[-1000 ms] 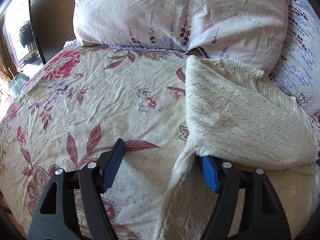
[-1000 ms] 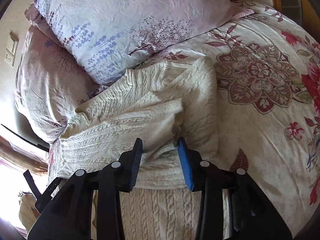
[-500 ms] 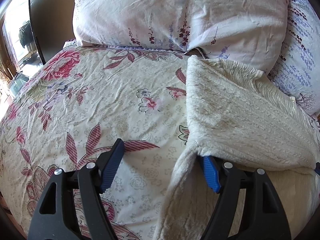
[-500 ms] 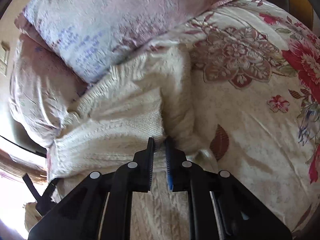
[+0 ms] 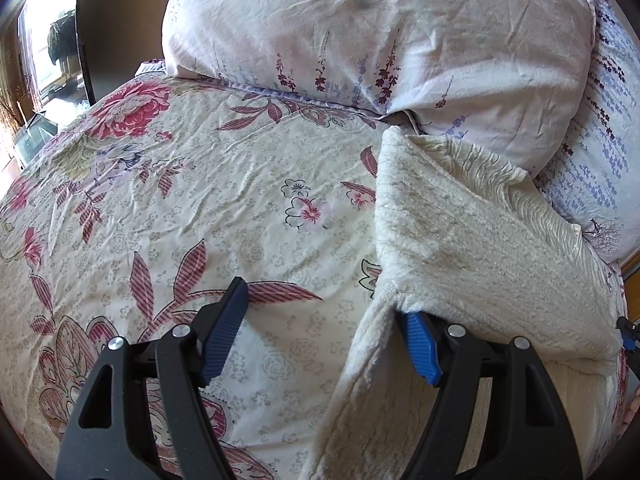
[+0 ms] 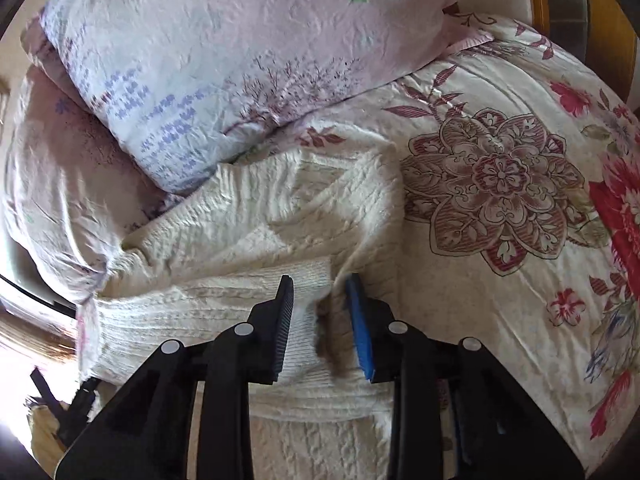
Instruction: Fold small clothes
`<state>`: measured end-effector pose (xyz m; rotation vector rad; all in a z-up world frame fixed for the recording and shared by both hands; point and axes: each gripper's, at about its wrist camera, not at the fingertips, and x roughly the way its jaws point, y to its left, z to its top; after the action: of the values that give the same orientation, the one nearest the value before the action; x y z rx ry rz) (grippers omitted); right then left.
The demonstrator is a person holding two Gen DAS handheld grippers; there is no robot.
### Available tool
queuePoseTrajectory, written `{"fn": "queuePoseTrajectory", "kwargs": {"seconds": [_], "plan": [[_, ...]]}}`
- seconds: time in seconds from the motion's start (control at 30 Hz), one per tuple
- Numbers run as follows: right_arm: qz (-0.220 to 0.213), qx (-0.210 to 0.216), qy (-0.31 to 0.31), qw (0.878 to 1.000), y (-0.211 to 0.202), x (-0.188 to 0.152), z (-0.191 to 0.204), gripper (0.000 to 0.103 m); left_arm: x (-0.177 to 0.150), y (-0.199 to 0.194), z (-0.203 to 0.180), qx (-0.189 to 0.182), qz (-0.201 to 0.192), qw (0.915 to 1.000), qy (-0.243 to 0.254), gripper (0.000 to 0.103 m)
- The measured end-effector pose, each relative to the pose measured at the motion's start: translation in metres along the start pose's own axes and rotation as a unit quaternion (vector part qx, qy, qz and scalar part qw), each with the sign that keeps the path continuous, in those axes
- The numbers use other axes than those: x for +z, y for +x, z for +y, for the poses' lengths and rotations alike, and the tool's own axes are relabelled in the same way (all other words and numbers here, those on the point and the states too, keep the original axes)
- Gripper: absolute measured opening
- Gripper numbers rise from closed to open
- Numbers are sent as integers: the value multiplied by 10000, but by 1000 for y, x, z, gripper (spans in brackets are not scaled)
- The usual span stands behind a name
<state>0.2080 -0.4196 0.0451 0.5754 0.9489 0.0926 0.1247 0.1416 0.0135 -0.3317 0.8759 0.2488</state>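
Right claw (image 6: 320,316) is opening just above the cream sweater (image 6: 280,216), gripping nothing, while only the left view is showing the left claw (image 5: 324,332) spread wide beside it, two pillows (image 5: 400,28) lying beyond.

A cream knitted sweater (image 5: 460,248) lies on a bed covered by a cream bedspread (image 5: 180,200) printed with red and pink flowers. The left gripper (image 5: 324,332), black with 2 blue pads, sits at the bottom of the view with its jaws wide apart. Its left pad (image 5: 224,332) hovers over bare bedspread beside the sweater; its right pad (image 5: 420,348) is tucked under the sweater's folded edge. Behind the sweater, 2 pale floral pillows (image 5: 380,40) rest against its far edge. A dark-framed window (image 5: 52,48) shows far left of the sweater.
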Motion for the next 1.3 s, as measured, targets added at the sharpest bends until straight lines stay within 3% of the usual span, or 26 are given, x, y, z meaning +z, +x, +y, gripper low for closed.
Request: {"fn": "queuePoseTrajectory", "kwargs": {"seconds": [0.07, 0.2, 0.37, 0.4, 0.47, 0.5, 0.63, 0.8, 0.87, 0.93, 1.0, 1.17, 1.3], "plan": [[-22, 365, 93, 9993, -15, -5, -5, 32, 0, -1, -1, 4, 14, 10000, 11, 74], [69, 201, -284, 9994, -30, -29, -14, 32, -2, -2, -3, 65, 9, 9999, 90, 74], [196, 215, -387, 9988, -20, -40, -10, 32, -3, -1, -6, 171, 4, 9997, 167, 75], [183, 194, -444, 9987, -16, -40, -7, 27, -3, -1, -6, 182, -1, 9997, 170, 75], [327, -277, -803, 9958, -4, -44, 2, 3, -4, -1, -6, 202, -21, 9996, 181, 75], [350, -421, -887, 9946, -1, -48, 3, 3, -4, -1, -6, 201, -30, 9996, 172, 75], [126, -336, -468, 9983, -13, -60, -11, 3, -3, -4, -1, 115, -41, 9999, 47, 75], [211, -322, -405, 9984, -16, -62, -9, 4, -4, -9, -1, 85, 92, 9998, 180, 78], [162, -142, -370, 9991, -27, -66, -10, 10, -8, -16, 6, -66, 208, 9997, 132, 80], [83, -16, -369, 9993, -43, -73, -15, 26, -15, -28, 17, -243, 239, 9994, 93, 81], [39, 97, -301, 9995, -59, -81, -25, 51, -25, -42, 28, -351, 235, 9990, 145, 83], [157, 291, -40, 9994, -90, -100, -55, 52, -55, -70, 52, -743, 385, 9960, 323, 80], [398, 430, 274, 9979, -101, -118, -78, 52, -77, -86, 63, -1037, 534, 9926, 350, 69]]}}
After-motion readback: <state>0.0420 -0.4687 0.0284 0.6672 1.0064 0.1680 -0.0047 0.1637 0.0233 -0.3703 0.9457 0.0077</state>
